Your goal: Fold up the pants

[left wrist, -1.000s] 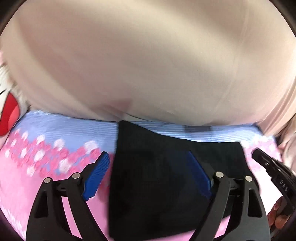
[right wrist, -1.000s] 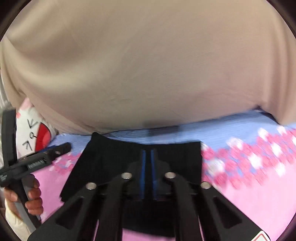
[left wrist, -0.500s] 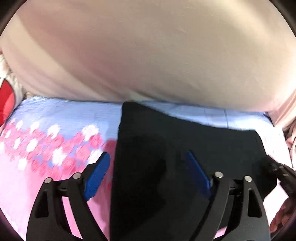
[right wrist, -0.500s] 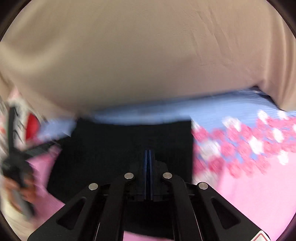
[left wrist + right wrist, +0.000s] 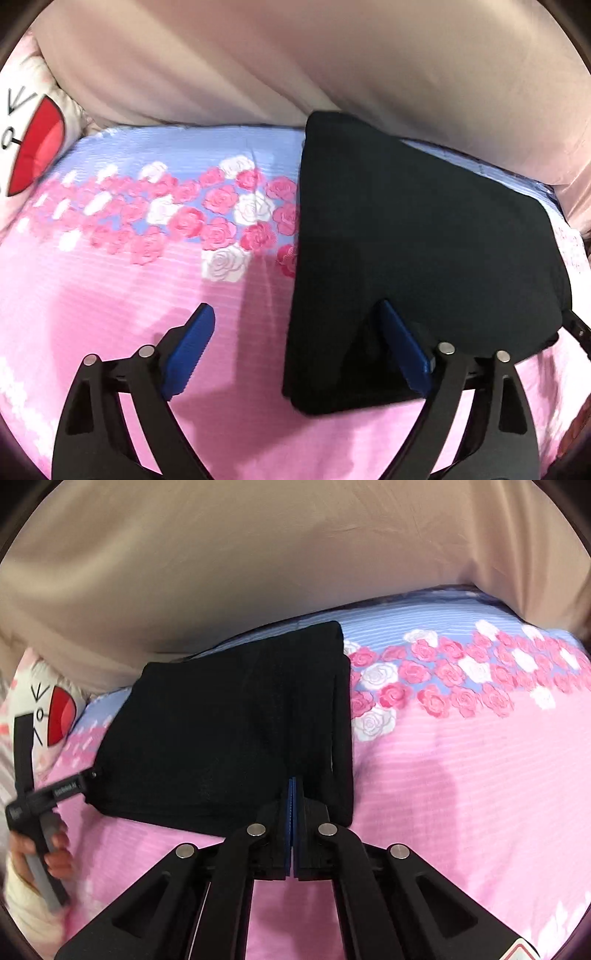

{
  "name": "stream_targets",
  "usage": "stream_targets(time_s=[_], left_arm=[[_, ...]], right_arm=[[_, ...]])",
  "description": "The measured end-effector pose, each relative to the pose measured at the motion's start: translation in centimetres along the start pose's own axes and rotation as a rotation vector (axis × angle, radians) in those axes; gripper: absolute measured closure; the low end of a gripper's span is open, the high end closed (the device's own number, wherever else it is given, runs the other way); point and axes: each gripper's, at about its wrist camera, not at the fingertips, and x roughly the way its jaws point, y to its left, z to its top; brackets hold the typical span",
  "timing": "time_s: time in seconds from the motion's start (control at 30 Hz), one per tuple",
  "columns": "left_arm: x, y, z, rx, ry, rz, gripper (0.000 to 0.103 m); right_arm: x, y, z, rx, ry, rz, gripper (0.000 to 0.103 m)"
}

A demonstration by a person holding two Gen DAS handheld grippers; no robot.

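Note:
The black pants [image 5: 417,236] lie folded into a thick rectangle on the pink and blue floral bedsheet [image 5: 129,280]. They also show in the right wrist view [image 5: 229,731]. My left gripper [image 5: 299,350] is open, its left finger over the sheet and its right fingertip [image 5: 402,339] at the stack's near left corner. My right gripper [image 5: 292,805] is shut, its tips at the near right edge of the pants; whether cloth is pinched between them is hidden. The left gripper body [image 5: 44,794] appears at the pants' left edge in the right wrist view.
A beige headboard or cushion [image 5: 258,561] rises behind the bed. A white pillow with a red print [image 5: 33,147] lies at the far left, also in the right wrist view [image 5: 51,705]. A bare hand [image 5: 55,853] holds the left gripper's handle.
Both grippers pulled back toward me and the pants stack now lies farther out. The left gripper shifted left, so the pants sit right of its centre. The right gripper's fingers closed fully.

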Motion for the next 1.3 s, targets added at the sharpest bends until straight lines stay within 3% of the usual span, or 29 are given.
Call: stream_targets(time_s=[0.2,0.47,0.6,0.73,0.83,1.0,1.07,1.1,1.3], left_arm=[[-6.8,-2.1,-2.3,0.060,-0.072,0.027,0.018],[-10.8,-3.4,-5.3,0.116,-0.140,0.082,0.018],[-11.3,-3.2,-7.0,0.112,-0.174,0.092,0.016],[-12.1,-3.5,-9.1,0.132,-0.257,0.146,0.013],[-11.9,-3.7,-10.4,0.133,-0.304,0.135,0.012],[-10.2,-4.0,-12.2,0.140,-0.322,0.132,0.012],[-9.5,-4.2,-12.7,0.147,-0.309,0.130,0.012],[-9.4,-4.1,-12.6,0.145,-0.302,0.118,0.012],[-9.3,-3.5,-12.5,0.098,-0.312,0.098,0.012]], right_arm=[[-5.5,1.3,-1.7,-0.037,-0.084,-0.012,0.100],[-9.0,2.8,-6.0,-0.068,-0.148,-0.070,0.097],[-10.2,2.9,-7.7,-0.057,-0.199,-0.094,0.096],[-11.3,3.0,-9.9,-0.063,-0.245,-0.130,0.094],[-11.4,3.0,-11.2,-0.063,-0.250,-0.153,0.094],[-10.6,2.6,-12.8,-0.041,-0.230,-0.171,0.091],[-10.8,2.2,-12.8,-0.023,-0.243,-0.181,0.077],[-10.9,2.2,-12.8,-0.019,-0.246,-0.184,0.075],[-10.5,3.6,-13.0,-0.080,-0.237,-0.230,0.074]])
